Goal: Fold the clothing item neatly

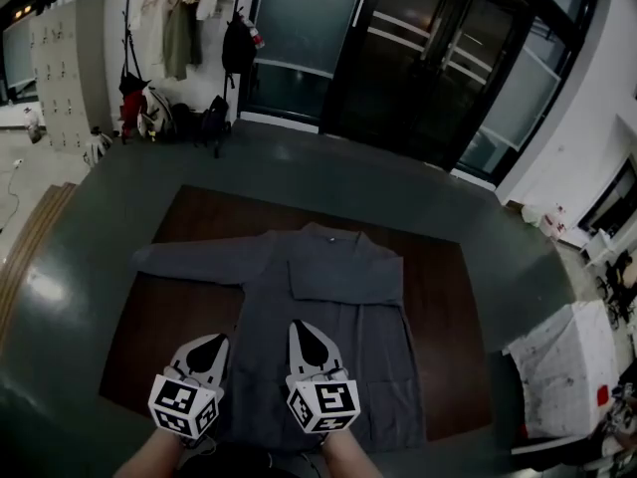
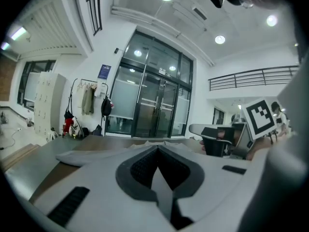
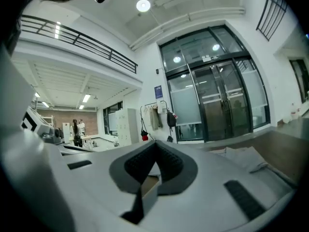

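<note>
The left tool point(image 1: 213, 340) is clenched, its jaws pressed together at the tips. The right tool point(image 1: 303, 326) is clenched the same way. Neither tool's own view makes clear whether any cloth is pinched between the jaws. Both are held side by side, close together and pointing away from the person. The right tool is over the lower part of the shirt point(image 1: 333, 357), and the left is at the shirt's left edge.

The grey shirt lies flat on a brown mat point(image 1: 443, 307) on the dark counter point(image 1: 85, 267), with the collar far and the hem near. One sleeve point(image 1: 184, 262) stretches out to the left, and the other side is folded across the chest. Beyond the counter stand a coat rack point(image 1: 184, 23) and glass doors point(image 1: 418, 58).
</note>
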Demonstrator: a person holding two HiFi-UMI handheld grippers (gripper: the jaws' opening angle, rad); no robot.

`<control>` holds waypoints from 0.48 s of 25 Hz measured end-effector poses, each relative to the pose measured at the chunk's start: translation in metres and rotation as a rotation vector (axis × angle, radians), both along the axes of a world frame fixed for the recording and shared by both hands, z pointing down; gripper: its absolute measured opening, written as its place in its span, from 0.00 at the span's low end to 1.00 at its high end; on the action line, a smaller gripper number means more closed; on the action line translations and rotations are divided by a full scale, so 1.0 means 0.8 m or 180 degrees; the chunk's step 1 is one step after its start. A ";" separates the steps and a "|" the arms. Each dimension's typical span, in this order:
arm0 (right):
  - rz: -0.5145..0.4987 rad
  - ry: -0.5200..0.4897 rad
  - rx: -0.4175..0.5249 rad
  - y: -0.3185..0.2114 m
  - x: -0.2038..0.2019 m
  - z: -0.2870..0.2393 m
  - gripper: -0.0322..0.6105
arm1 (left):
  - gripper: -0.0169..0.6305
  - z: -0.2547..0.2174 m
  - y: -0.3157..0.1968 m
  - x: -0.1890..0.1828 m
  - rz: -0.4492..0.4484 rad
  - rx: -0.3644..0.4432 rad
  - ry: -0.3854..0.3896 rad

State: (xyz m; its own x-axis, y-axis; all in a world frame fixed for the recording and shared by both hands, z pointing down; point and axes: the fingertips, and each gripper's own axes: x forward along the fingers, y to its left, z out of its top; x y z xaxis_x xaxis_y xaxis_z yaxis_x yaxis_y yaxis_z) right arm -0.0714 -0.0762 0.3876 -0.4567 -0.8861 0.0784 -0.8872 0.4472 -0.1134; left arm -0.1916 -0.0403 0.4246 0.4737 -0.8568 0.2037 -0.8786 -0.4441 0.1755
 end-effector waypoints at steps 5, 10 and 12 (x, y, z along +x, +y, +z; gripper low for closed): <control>-0.0287 -0.0192 -0.0004 0.062 -0.033 0.000 0.03 | 0.04 -0.012 0.060 -0.006 -0.0205 0.0098 -0.0034; -0.0619 -0.0286 -0.0082 0.106 -0.083 -0.011 0.03 | 0.04 -0.024 0.107 -0.033 -0.0398 0.0054 -0.0091; -0.0738 -0.0277 -0.0085 0.119 -0.102 -0.012 0.03 | 0.04 -0.025 0.116 -0.045 -0.0471 0.0048 -0.0064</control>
State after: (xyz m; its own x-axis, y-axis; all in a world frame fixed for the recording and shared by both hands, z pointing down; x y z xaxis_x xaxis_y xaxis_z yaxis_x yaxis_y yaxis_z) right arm -0.1529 0.0189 0.3780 -0.6536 -0.7551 0.0519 -0.7476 0.6334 -0.1995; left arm -0.2277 0.0524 0.4043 0.3378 -0.9201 0.1984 -0.9380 -0.3118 0.1513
